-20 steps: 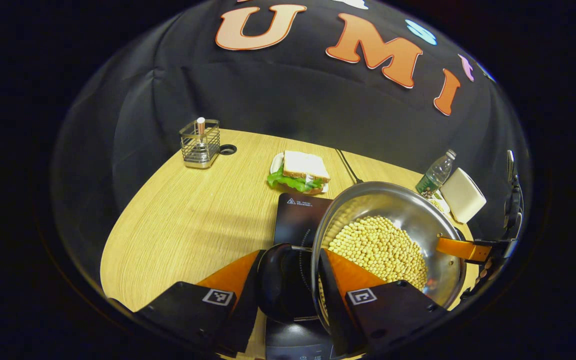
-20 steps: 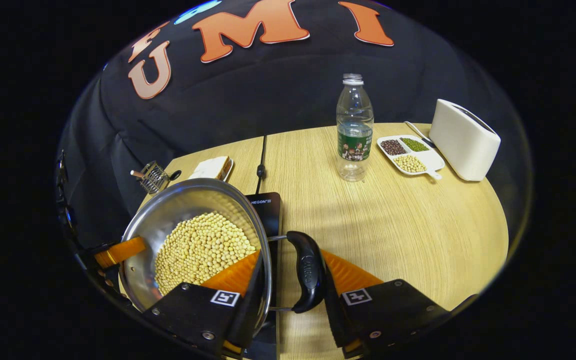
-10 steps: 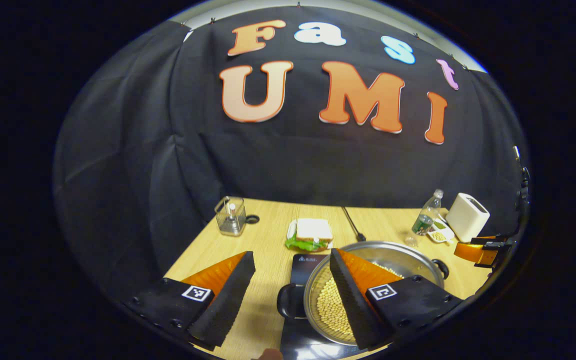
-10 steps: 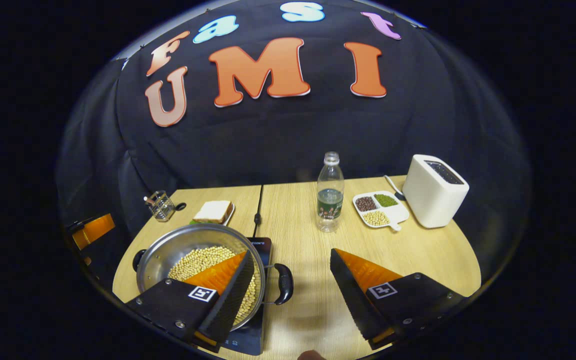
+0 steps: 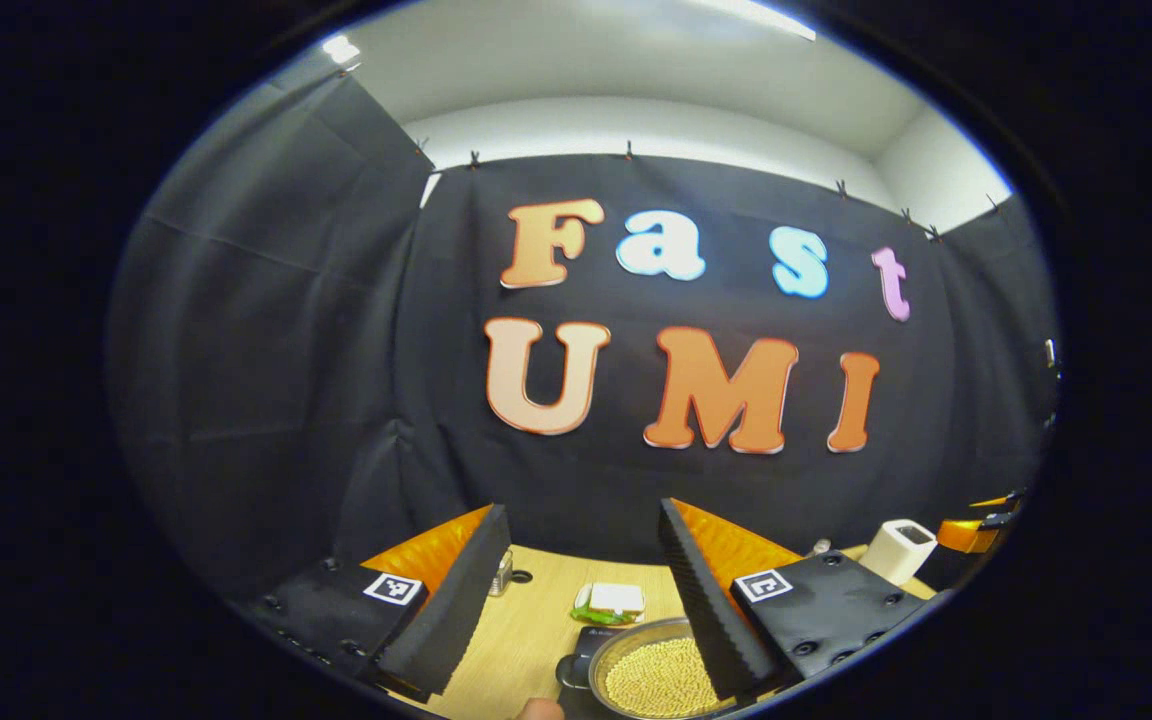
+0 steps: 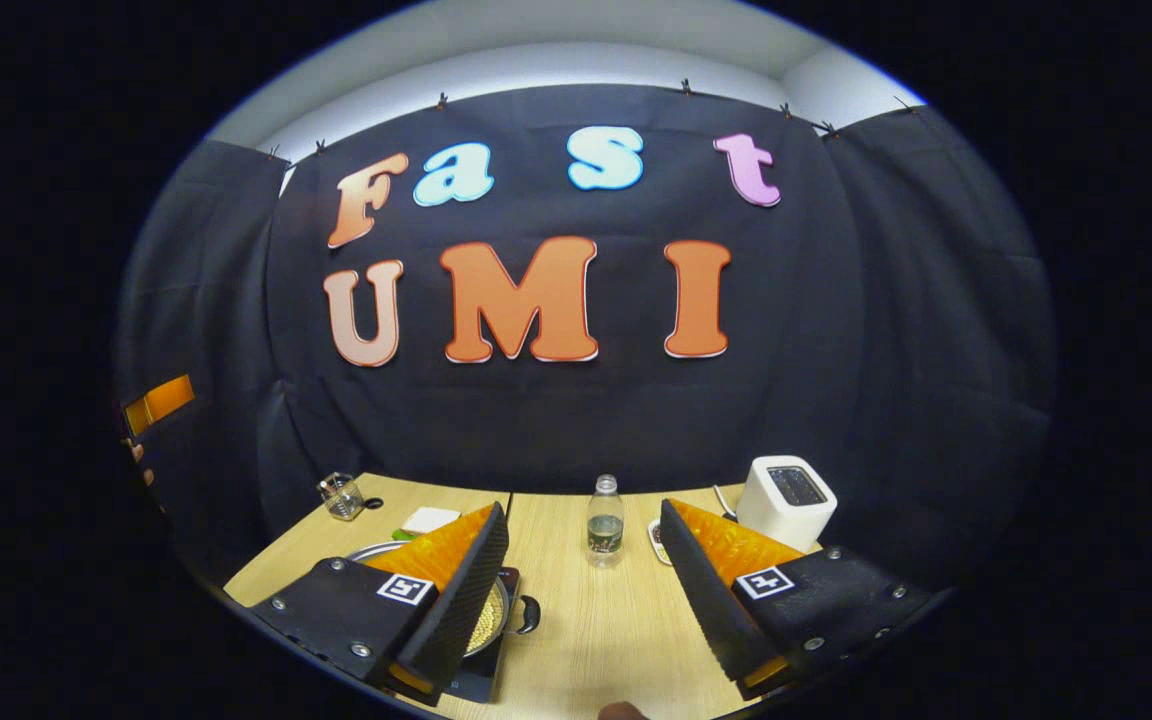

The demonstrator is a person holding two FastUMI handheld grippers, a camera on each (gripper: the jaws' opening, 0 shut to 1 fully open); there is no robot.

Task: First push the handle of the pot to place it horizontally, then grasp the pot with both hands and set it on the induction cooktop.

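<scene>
Tongs both gape, raised above pot.

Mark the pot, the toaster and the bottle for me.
pot [image 5: 658, 678], left gripper view, on the beans inside it.
toaster [image 6: 786, 495], right gripper view, on its front wall.
bottle [image 6: 604, 525], right gripper view, on its body.

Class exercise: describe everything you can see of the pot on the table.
The pot is a shiny, round metal vessel, wide and shallow, upright and lidless, holding pale yellow beans. A dark loop handle sticks out sideways on each side. It sits on the black induction cooktop on the wooden table. Both grippers hang open above, apart from it.
</scene>
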